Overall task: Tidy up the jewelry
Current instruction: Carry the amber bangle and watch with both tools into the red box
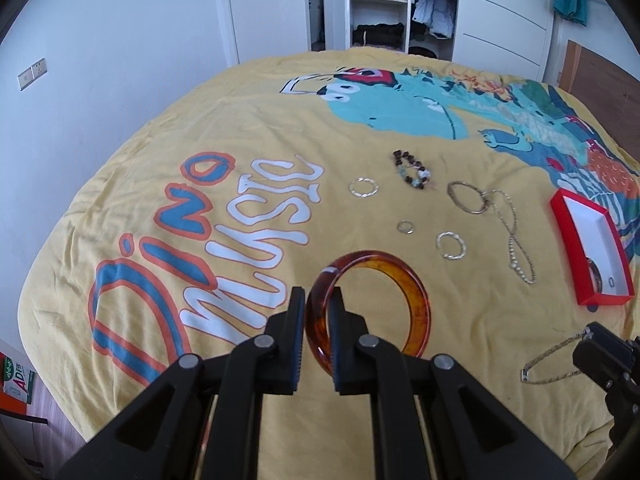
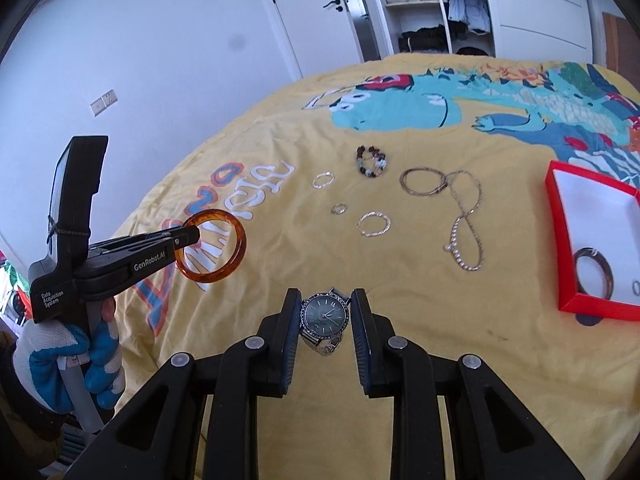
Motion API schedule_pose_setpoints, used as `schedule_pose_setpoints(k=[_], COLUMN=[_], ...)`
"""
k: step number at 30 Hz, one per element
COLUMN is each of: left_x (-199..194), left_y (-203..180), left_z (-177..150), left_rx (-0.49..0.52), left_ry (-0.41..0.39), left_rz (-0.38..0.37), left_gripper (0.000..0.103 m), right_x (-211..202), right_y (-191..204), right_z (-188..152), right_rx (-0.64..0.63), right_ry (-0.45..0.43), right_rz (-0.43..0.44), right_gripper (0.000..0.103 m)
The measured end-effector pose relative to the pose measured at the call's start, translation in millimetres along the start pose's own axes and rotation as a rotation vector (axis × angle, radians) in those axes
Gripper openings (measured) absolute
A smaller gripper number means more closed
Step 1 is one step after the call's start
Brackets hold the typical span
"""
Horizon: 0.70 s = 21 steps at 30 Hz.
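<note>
My left gripper [image 1: 318, 300] is shut on an amber bangle [image 1: 416, 304], held up above the yellow bedspread; the same bangle [image 2: 211, 251] shows at the left of the right wrist view. My right gripper [image 2: 325, 304] is shut on a silver wristwatch [image 2: 325, 314] with a dark dial, its band hanging below. At the right of the bed lies a red box [image 2: 554, 216] with a white inside, holding a dark bangle [image 2: 594, 276] and a small ring [image 2: 636, 288]. The red box [image 1: 560, 216] also appears at the right edge of the left wrist view.
Loose on the bedspread lie a beaded bracelet [image 2: 372, 162], two twisted silver hoops [image 2: 374, 224], a small ring [image 2: 338, 209], a thin bangle [image 2: 422, 182] and a chain necklace [image 2: 466, 224]. A gloved hand [image 2: 64, 364] holds the left gripper. A wardrobe [image 1: 376, 4] stands beyond the bed.
</note>
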<state>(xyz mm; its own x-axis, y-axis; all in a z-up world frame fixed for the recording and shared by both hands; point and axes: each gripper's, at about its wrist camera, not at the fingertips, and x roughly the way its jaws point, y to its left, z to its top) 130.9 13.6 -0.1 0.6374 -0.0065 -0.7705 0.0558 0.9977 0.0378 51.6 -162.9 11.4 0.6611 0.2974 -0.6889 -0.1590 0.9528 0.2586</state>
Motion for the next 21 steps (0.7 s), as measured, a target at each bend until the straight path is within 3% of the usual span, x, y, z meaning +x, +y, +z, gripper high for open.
schedule_pose_setpoints(k=[8, 15, 21], left_x=[-22.6, -23.1, 1.3], left_y=[-56.5, -152.3, -249.4], left_z=[20.9, 48.6, 70.5], left_rx=[0.054, 0.165, 0.265], left_ry=[-0.038, -0.063, -0.065], left_rz=[-0.092, -0.208, -0.301], left_gripper=[0.010, 0.010, 0.010], right_x=[-44.7, -77.2, -86.2], right_y=[-31.5, -100.3, -182.8], right_z=[12.6, 33.4, 51.6], right_rx=[0.028, 0.069, 0.106], right_ry=[-0.088, -0.152, -0.172], right_rz=[-0.058, -0.161, -0.276], right_gripper=[0.025, 0.025, 0.025])
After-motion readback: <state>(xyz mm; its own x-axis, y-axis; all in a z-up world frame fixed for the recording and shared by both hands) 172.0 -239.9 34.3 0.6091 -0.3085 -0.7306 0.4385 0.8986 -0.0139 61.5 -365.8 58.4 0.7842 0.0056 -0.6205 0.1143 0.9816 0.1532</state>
